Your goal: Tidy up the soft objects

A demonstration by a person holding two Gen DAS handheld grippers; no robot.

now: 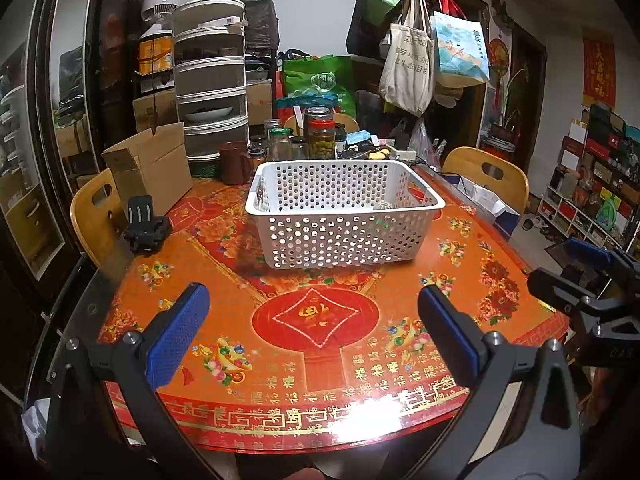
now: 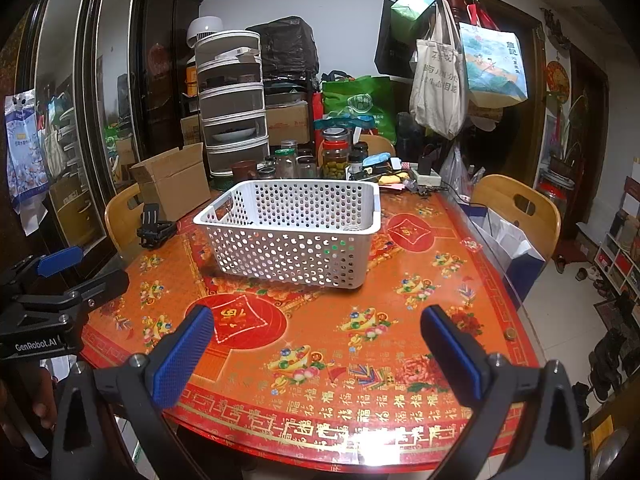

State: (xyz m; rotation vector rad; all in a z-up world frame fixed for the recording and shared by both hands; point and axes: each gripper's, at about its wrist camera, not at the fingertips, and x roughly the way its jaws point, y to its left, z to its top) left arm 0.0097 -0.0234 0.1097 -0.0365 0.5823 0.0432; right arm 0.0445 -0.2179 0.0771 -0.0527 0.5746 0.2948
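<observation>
A white perforated basket (image 1: 344, 236) (image 2: 292, 252) stands in the middle of the red and orange table (image 1: 320, 336) (image 2: 360, 320). A small pale round object (image 1: 385, 205) peeks above its rim at the near right corner; green bits show through the holes. My left gripper (image 1: 310, 312) hovers over the near table edge, open and empty. My right gripper (image 2: 316, 332) is also open and empty, at the near edge further right. Each gripper shows at the side of the other's view: the right one (image 1: 592, 276), the left one (image 2: 64, 272).
Glass jars (image 1: 320, 136), a brown mug (image 1: 234, 162), an open cardboard box (image 1: 148, 168) and a stacked white food cover (image 1: 210, 76) crowd the far side. A black clamp mount (image 1: 146, 226) lies at left. Wooden chairs (image 1: 492, 172) (image 2: 520, 208) flank the table; bags hang from a coat stand (image 2: 452, 60).
</observation>
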